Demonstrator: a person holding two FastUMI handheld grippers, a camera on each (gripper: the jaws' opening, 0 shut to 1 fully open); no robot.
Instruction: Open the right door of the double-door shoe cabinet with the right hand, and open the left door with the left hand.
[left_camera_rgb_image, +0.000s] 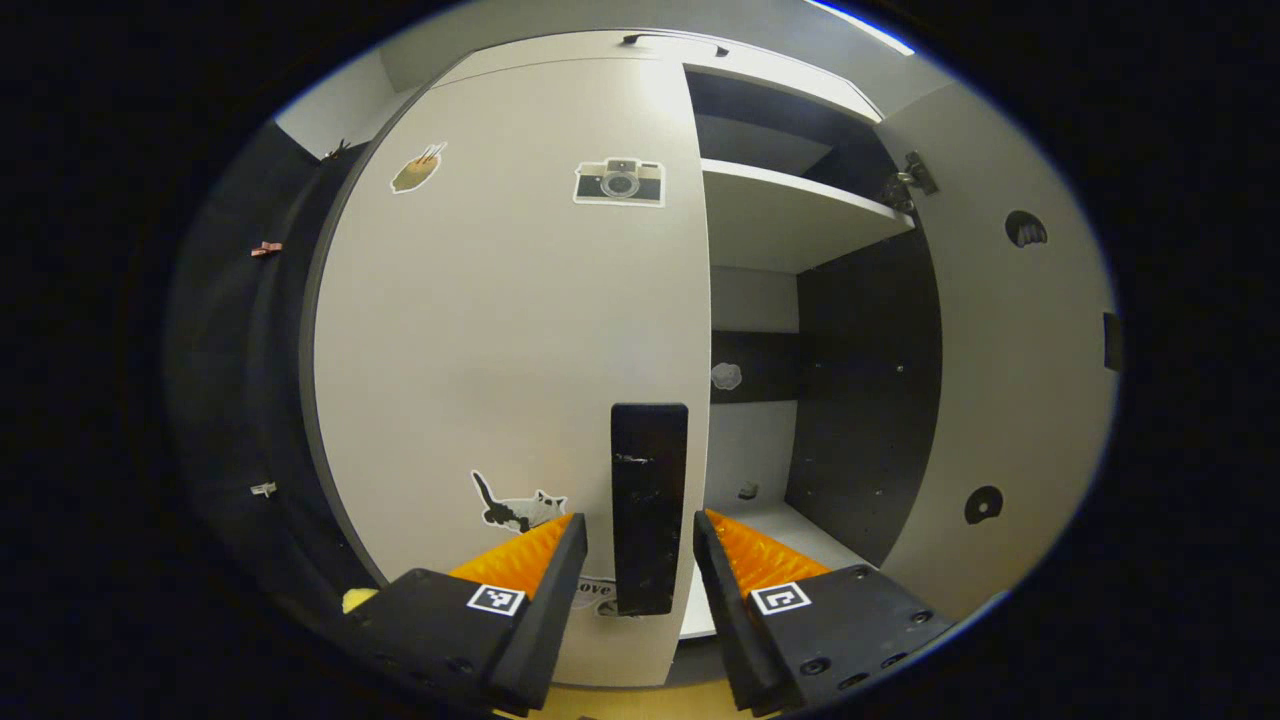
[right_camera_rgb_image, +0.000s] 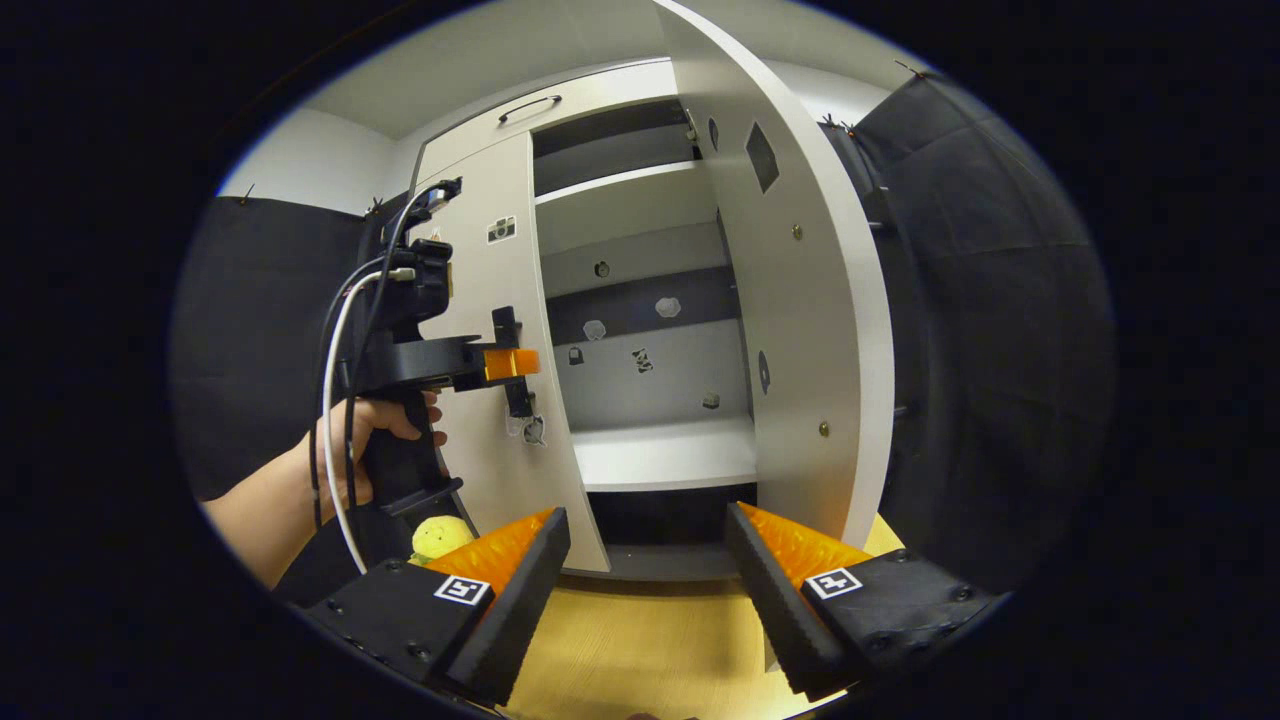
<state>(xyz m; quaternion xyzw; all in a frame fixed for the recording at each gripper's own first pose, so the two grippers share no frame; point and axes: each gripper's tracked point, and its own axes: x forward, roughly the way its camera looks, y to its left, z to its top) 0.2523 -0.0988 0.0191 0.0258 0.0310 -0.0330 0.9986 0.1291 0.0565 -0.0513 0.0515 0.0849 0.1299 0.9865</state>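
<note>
1. The right door (right_camera_rgb_image: 800, 300) of the shoe cabinet (right_camera_rgb_image: 640, 110) stood swung wide open, baring the white shelf (right_camera_rgb_image: 665, 455), so that half of the task looked done.
2. The left door (left_camera_rgb_image: 510, 330) was shut or nearly so, its black handle (left_camera_rgb_image: 649, 505) near the edge beside the opening.
3. The left gripper (left_camera_rgb_image: 640, 545) had its fingers apart on either side of that handle, seemingly lined up to grasp it and pull.
4. The right gripper (right_camera_rgb_image: 648, 545) hung with fingers apart and holding nothing, facing the opening between the doors and free of the right door.
</note>
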